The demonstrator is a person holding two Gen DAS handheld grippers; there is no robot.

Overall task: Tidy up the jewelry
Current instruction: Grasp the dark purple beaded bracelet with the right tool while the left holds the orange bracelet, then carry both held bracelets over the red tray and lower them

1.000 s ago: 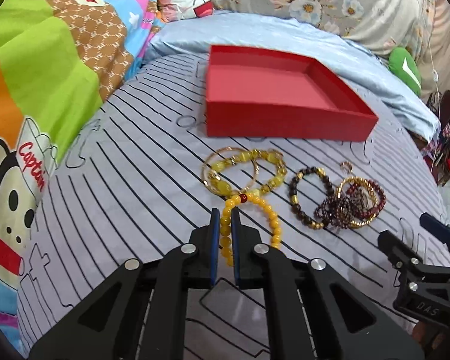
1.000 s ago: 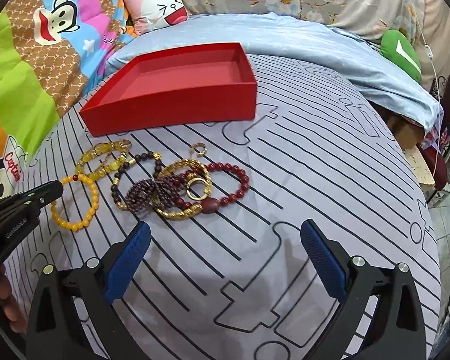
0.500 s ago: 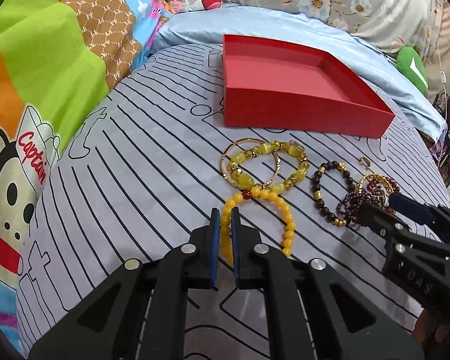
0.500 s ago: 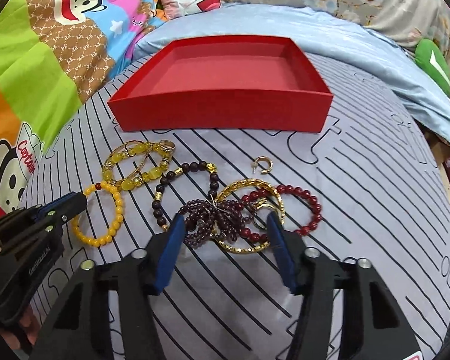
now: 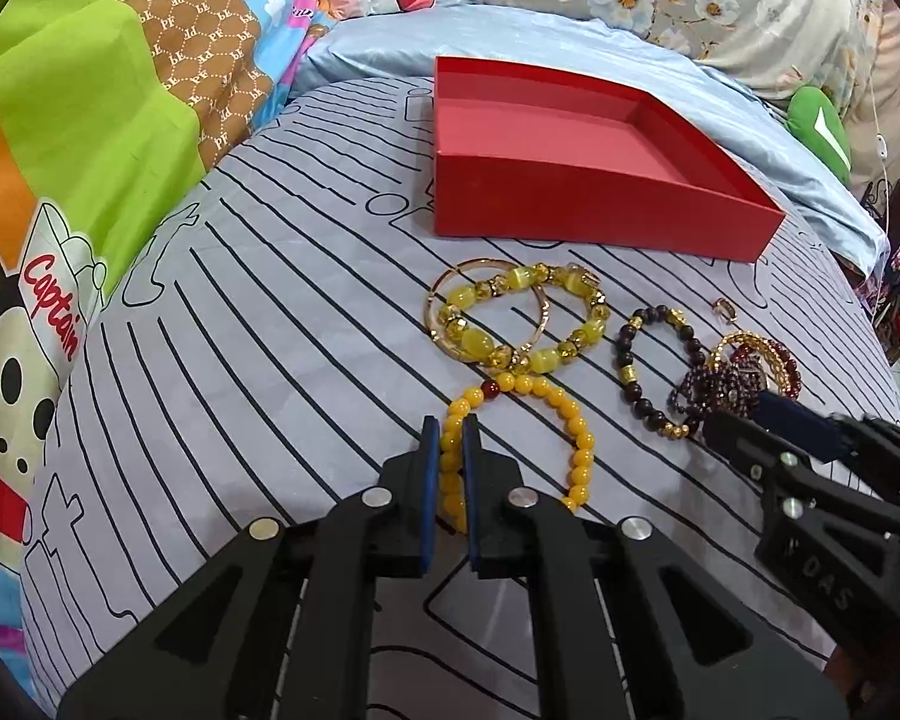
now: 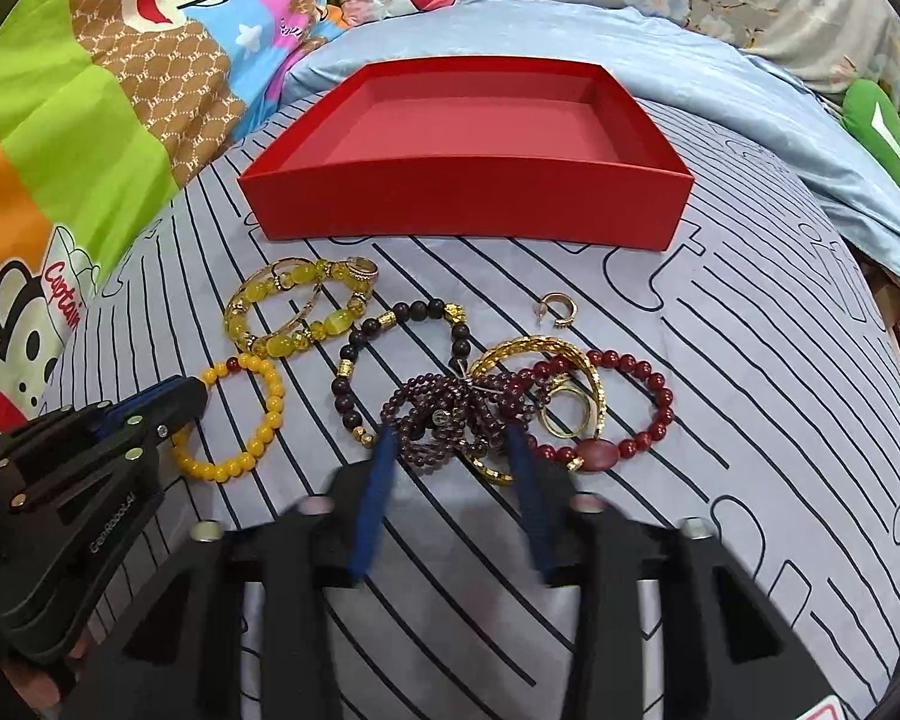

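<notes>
Meanwhile the left tool (image 5: 448, 468) clamped a yellow bracelet (image 5: 573, 438) on the bed (image 5: 258, 324) before the red box (image 5: 570, 210), while the right tool (image 6: 453, 450) was closing around tangled purple beads (image 6: 444, 414).

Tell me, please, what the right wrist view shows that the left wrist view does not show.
Only the right wrist view: the whole dark red bead bracelet with its oval stone, and the right gripper closing around the tangled purple bead strand; pad contact is unclear.

Only the left wrist view: the left gripper seen from behind, its blue pads shut on the yellow round-bead bracelet.

Both: the empty red cardboard tray, the yellow stone bracelet, the black bead bracelet and the small gold earring.
</notes>
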